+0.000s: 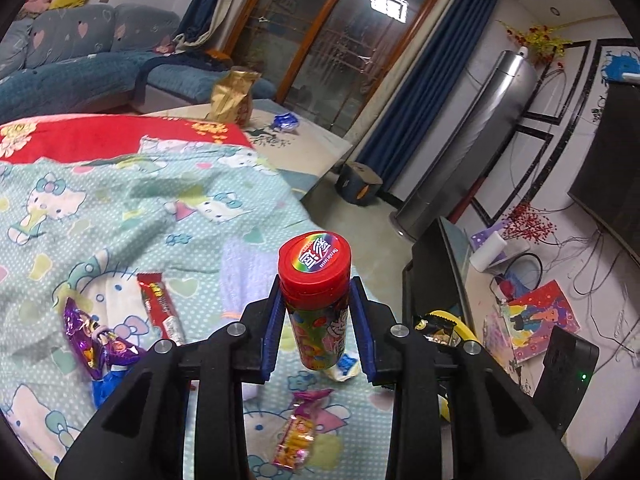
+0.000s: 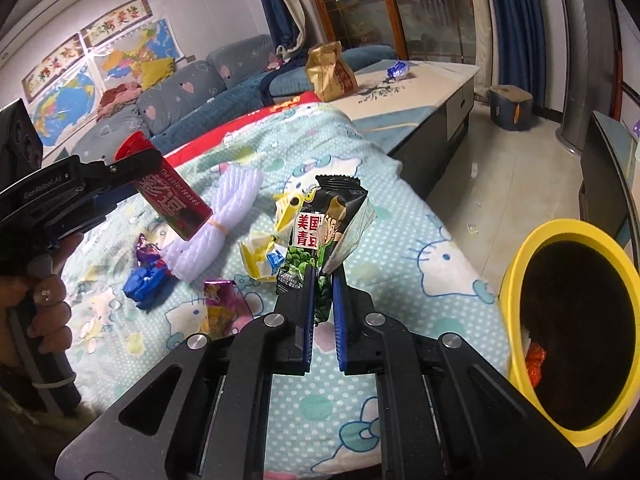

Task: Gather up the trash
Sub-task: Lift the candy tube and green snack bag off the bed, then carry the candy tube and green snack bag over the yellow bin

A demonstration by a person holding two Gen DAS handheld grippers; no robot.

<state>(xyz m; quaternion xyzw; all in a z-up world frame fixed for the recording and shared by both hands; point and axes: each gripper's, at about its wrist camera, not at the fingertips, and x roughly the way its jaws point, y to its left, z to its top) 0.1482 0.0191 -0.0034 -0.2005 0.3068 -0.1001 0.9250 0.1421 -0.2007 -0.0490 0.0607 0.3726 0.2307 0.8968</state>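
My left gripper (image 1: 318, 300) is shut on a candy tube with a red lid (image 1: 316, 300) and holds it above the Hello Kitty blanket (image 1: 120, 208). The tube (image 2: 172, 196) also shows at the left of the right wrist view, held in the left gripper (image 2: 120, 184). My right gripper (image 2: 322, 296) is shut on a black-and-green pea snack packet (image 2: 324, 232) above the blanket (image 2: 400, 240). A yellow-rimmed trash bin (image 2: 516, 252) stands at the right, beside the blanket's edge, with an orange wrapper (image 2: 534, 360) inside.
Loose wrappers lie on the blanket: purple (image 1: 92, 340), red (image 1: 160, 304), pink-yellow (image 1: 300, 432), blue (image 2: 144, 284), yellow-white (image 2: 260, 256). A white foam net (image 2: 216, 220) lies there too. A gold bag (image 2: 330, 72) and blue wrapper (image 2: 398, 70) sit on the far table.
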